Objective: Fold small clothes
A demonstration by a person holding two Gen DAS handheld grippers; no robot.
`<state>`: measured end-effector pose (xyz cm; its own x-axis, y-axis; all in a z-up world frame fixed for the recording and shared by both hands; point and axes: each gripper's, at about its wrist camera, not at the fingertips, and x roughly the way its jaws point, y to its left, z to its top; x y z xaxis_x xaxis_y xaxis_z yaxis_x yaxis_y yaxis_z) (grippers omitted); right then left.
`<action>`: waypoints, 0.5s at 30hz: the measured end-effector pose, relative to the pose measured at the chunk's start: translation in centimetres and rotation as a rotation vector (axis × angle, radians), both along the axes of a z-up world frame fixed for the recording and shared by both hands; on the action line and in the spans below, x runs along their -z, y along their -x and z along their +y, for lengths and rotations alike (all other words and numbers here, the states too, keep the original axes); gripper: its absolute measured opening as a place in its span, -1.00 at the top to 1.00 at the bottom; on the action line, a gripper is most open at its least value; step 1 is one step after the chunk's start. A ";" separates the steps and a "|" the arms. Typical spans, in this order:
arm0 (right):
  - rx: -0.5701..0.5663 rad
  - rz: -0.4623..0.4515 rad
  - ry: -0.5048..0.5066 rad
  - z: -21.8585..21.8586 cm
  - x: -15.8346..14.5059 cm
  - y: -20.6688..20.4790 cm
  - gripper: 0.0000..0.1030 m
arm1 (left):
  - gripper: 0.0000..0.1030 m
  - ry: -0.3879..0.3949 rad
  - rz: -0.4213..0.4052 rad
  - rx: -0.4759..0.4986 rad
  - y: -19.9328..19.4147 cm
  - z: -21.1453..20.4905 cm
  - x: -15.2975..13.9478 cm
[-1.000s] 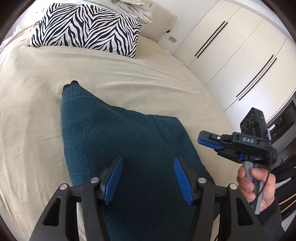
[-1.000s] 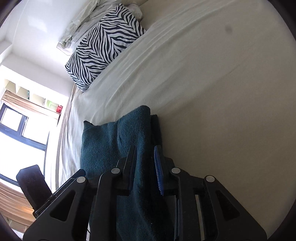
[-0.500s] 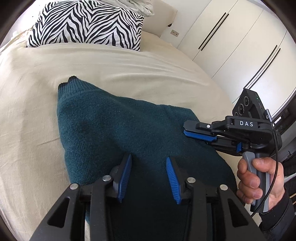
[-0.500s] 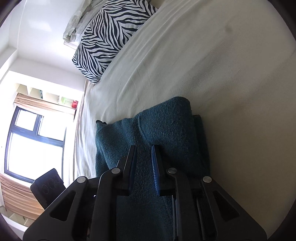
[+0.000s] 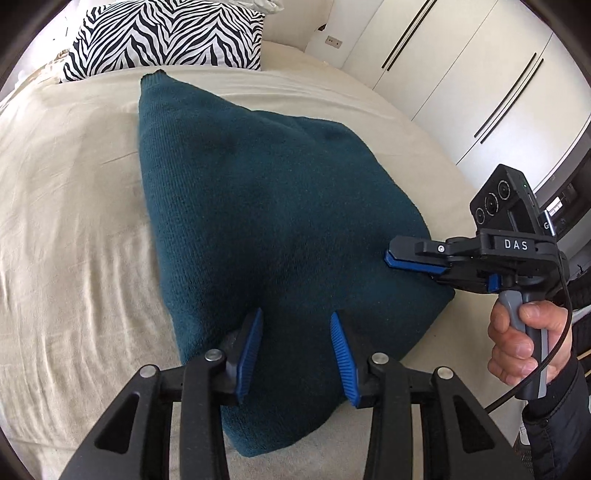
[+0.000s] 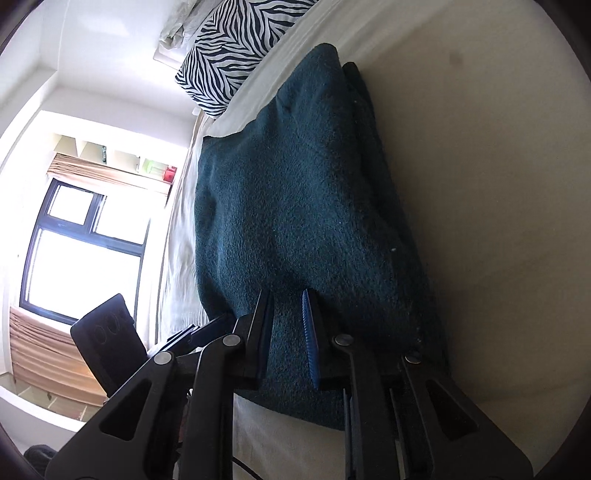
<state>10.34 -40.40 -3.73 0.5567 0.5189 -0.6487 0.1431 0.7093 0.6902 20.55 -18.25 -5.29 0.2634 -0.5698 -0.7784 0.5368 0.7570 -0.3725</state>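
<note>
A dark teal knitted sweater (image 5: pixel 266 206) lies folded on the cream bed sheet (image 5: pixel 74 221), also seen in the right wrist view (image 6: pixel 303 206). My left gripper (image 5: pixel 295 325) is open, its blue pads just above the sweater's near part, with cloth between the jaws but not pinched. My right gripper (image 6: pixel 286 314) has its jaws a narrow gap apart with a fold of the sweater between them; whether it pinches the cloth is unclear. It shows in the left wrist view (image 5: pixel 391 256) at the sweater's right edge.
A zebra-print pillow (image 5: pixel 166 33) lies at the head of the bed, also visible in the right wrist view (image 6: pixel 236 48). White wardrobe doors (image 5: pixel 480 74) stand to the right. A window (image 6: pixel 81 251) is on the left side. The bed's near edge runs below the sweater.
Both grippers have moved forward and down over the sweater. The left jaws narrowed and then widened again. The right jaws have spread slightly. The sweater now lies flatter and fills more of both views.
</note>
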 end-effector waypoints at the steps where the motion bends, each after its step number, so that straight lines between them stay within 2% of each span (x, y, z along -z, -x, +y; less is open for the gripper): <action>1: 0.002 -0.004 0.015 0.3 -0.8 0.4 0.65 | 0.21 0.010 0.009 -0.009 0.0 0.3 -0.5; 2: -0.001 -0.023 0.025 0.6 -1.7 0.9 0.64 | 0.21 0.013 0.005 -0.014 0.2 0.5 -1.1; 4: -0.026 -0.080 -0.017 1.2 -3.3 2.3 0.63 | 0.21 0.003 -0.036 -0.013 1.1 1.0 -2.0; 6: -0.030 -0.102 -0.037 1.5 -3.6 3.8 0.61 | 0.18 -0.020 -0.061 -0.001 1.9 1.2 -1.9; 7: -0.022 -0.089 -0.028 1.5 -3.2 4.3 0.53 | 0.18 -0.033 -0.056 0.009 2.2 1.2 -1.3; 8: -0.015 -0.055 -0.008 1.5 -2.2 4.5 0.36 | 0.18 -0.033 -0.049 0.012 2.3 1.2 -0.6; 9: -0.006 -0.005 0.021 1.4 -0.8 4.5 0.28 | 0.18 -0.021 -0.043 0.011 2.6 1.2 -0.2; 11: 0.007 -0.007 -0.010 0.9 0.5 5.2 0.34 | 0.18 -0.009 -0.032 0.005 2.4 1.3 -0.3; 13: 0.025 -0.011 -0.036 0.5 -0.3 5.9 0.31 | 0.18 -0.007 -0.030 0.013 2.3 1.7 -0.8; 15: 0.037 -0.041 -0.012 0.1 -2.2 6.4 0.15 | 0.12 0.017 -0.032 0.002 2.2 2.5 -1.9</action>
